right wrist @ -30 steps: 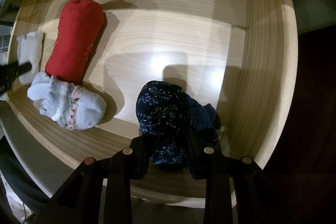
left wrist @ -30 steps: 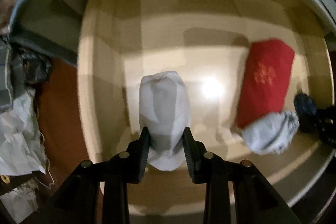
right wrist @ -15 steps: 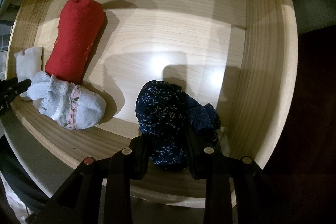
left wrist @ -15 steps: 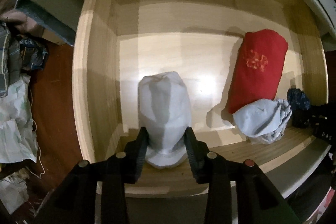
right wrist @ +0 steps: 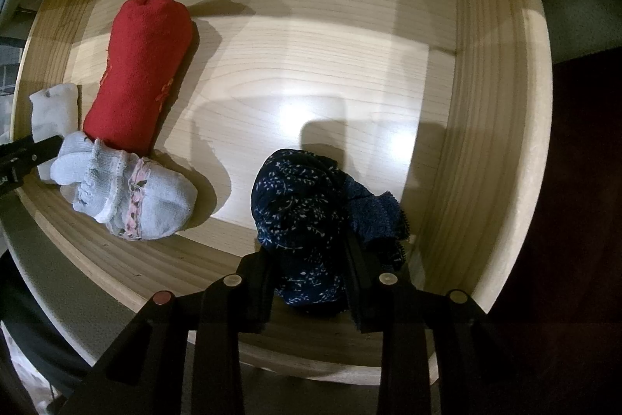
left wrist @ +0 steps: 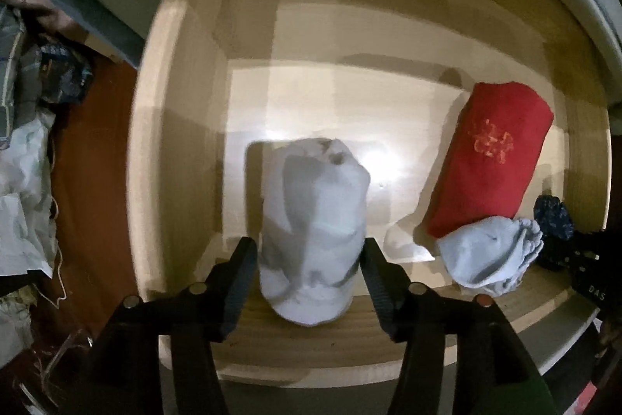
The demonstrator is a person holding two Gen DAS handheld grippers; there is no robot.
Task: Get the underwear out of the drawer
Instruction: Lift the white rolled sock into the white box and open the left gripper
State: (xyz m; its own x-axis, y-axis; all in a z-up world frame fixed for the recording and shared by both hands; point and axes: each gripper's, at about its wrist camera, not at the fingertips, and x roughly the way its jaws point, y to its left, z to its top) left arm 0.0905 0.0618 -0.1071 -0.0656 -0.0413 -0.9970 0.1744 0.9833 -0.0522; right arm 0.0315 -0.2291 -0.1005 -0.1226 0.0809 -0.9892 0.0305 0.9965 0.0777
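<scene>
Now left tool (left wrist: 309, 255) just spread wide, white roll (left wrist: 313, 232) loose between; right tool (right wrist: 307, 277) clamped on navy underwear (right wrist: 301, 216), lower centre.

**Dim room, one hard light from above**

Both views are dark at the rim, where the fisheye bends the drawer (right wrist: 501, 127) walls into curves and the corners go black. A bright glare spot sits on the pale wood floor in each view, with hard-edged shadows thrown behind the red roll (right wrist: 140, 72) and the dark blue bundle (right wrist: 303, 220). The left view is softly blurred throughout, smearing the white roll (left wrist: 311, 232); the right view is sharp, its wood grain clear.
</scene>
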